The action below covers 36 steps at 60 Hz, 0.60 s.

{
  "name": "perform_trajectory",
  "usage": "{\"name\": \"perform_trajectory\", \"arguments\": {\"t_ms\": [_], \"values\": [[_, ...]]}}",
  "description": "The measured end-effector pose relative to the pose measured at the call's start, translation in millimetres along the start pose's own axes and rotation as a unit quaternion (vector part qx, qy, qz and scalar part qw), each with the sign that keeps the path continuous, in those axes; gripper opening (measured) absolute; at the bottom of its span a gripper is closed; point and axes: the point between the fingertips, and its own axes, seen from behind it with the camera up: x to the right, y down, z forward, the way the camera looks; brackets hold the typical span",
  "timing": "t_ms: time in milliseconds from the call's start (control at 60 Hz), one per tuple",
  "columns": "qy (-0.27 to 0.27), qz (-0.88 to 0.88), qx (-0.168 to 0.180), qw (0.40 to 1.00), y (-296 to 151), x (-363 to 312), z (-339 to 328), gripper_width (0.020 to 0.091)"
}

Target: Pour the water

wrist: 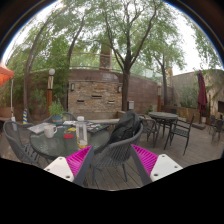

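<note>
On the glass patio table (30, 140), near its edge by a dark chair (120, 140), stands a clear water bottle (81, 131) — beyond the gripper (112, 160), whose pink-padded fingers spread wide, holding nothing.

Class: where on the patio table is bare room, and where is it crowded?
Bare: the table near edge, before the white cup. Crowded: around that cup and the bottle. The gripper, fingers open, flanks a dark chair.

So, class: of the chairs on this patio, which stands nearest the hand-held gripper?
The dark mesh-backed chair just ahead of the hand-held gripper; the others surround the far table.
</note>
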Motion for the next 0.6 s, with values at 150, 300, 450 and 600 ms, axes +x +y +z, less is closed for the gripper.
{"name": "perform_trajectory", "arguments": {"t_ms": [150,300,450,600], "values": [[0.006,-0.013,-0.018,1.0,9,2,8,0.0829],[0.004,-0.031,-0.025,0.999,10,-13,33,0.0829],[-0.028,-0.044,-0.022,0.998,14,-45,65,0.0826],[-0.061,-0.047,-0.021,0.997,26,-87,115,0.0819]]}}
